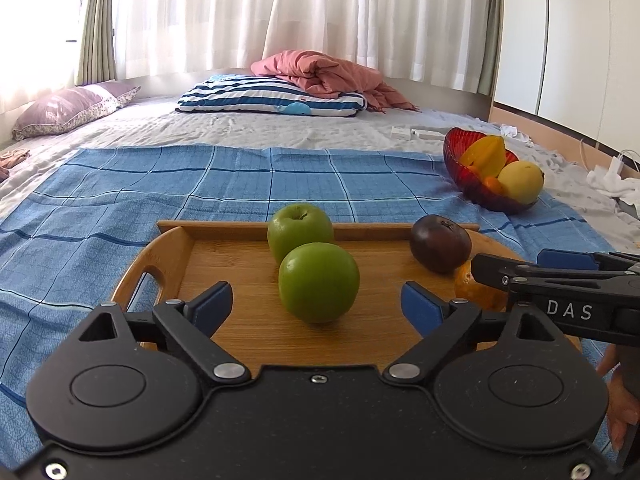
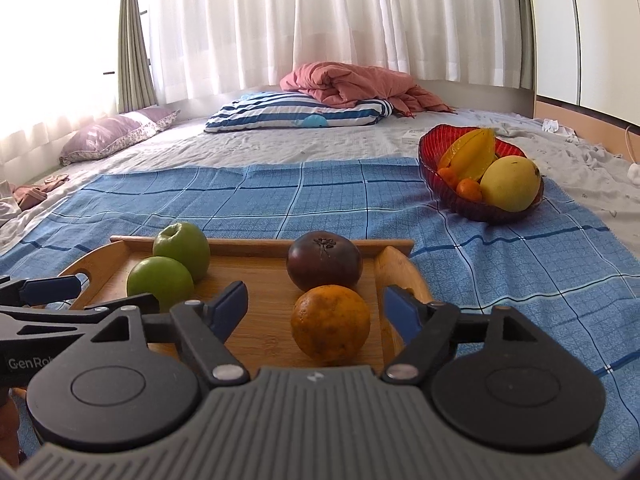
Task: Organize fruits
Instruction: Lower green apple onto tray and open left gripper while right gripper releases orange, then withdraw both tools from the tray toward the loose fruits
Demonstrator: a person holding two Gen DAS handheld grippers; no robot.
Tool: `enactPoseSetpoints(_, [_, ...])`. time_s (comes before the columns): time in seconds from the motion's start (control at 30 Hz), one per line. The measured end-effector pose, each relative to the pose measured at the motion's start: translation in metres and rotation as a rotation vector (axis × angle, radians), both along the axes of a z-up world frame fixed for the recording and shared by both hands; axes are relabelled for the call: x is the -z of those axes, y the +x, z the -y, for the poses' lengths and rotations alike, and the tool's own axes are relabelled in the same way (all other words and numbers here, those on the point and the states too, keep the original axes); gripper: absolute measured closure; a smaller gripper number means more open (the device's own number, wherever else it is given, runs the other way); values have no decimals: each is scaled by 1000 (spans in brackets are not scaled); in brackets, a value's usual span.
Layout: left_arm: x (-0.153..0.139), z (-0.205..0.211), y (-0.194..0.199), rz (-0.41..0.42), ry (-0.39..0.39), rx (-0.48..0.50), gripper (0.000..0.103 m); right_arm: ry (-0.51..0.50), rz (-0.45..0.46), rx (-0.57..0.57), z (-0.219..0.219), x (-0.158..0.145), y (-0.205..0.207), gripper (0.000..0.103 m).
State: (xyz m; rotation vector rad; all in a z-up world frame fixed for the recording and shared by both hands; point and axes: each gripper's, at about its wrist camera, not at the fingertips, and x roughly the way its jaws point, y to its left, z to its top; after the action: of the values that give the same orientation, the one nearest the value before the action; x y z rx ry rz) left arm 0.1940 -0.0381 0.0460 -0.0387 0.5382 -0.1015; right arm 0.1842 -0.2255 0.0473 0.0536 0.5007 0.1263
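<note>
On the tray [image 2: 394, 270], two green apples [image 2: 160, 282], orange [image 2: 330, 322].

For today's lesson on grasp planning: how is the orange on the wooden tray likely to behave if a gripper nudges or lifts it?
The orange looks round and sits free on the flat tray, so a nudge would probably roll it. Its dimpled, matte skin likely gives the pads fair grip. It looks firm and full, so probably fairly heavy for its size.
</note>
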Motion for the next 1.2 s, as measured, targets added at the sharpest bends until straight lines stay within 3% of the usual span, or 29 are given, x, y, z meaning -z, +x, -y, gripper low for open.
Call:
enactPoseSetpoints(0.67, [-3,-14,-101,93,-51,8,1,-47,130,30,2,6,-93,1])
enactPoseSetpoints(1.2, [20,-16,-160,142,-16,48,0,-58,113,92,-1,37,-134,0])
